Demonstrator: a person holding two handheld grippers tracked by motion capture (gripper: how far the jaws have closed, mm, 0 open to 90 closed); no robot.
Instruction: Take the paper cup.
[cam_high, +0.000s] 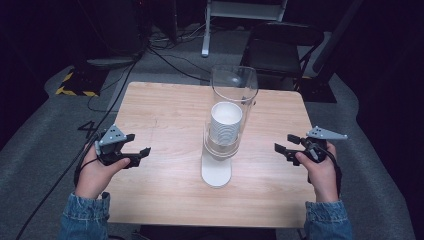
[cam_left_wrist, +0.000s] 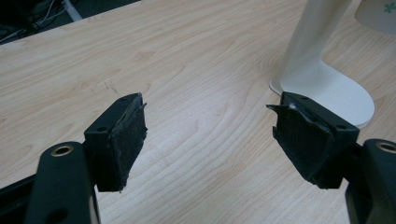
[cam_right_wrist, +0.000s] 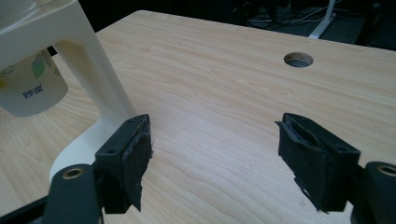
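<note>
A cup dispenser (cam_high: 223, 125) stands mid-table: a clear tube on a white stand (cam_left_wrist: 322, 84) with a stack of white paper cups (cam_high: 226, 122) inside. The bottom cup (cam_right_wrist: 30, 86) hangs out under the tube and bears a leaf print. My left gripper (cam_high: 142, 150) hovers at the table's left edge, jaws open and empty, pointing toward the stand. My right gripper (cam_high: 282, 145) hovers at the right edge, jaws open and empty, facing the stand (cam_right_wrist: 100, 98) from the other side.
The wooden table (cam_high: 170, 120) has a round cable hole (cam_right_wrist: 298, 59) near its far right. A dark chair (cam_high: 282, 47) and cables (cam_high: 170, 60) lie on the floor beyond the table. Each gripper trails a cable.
</note>
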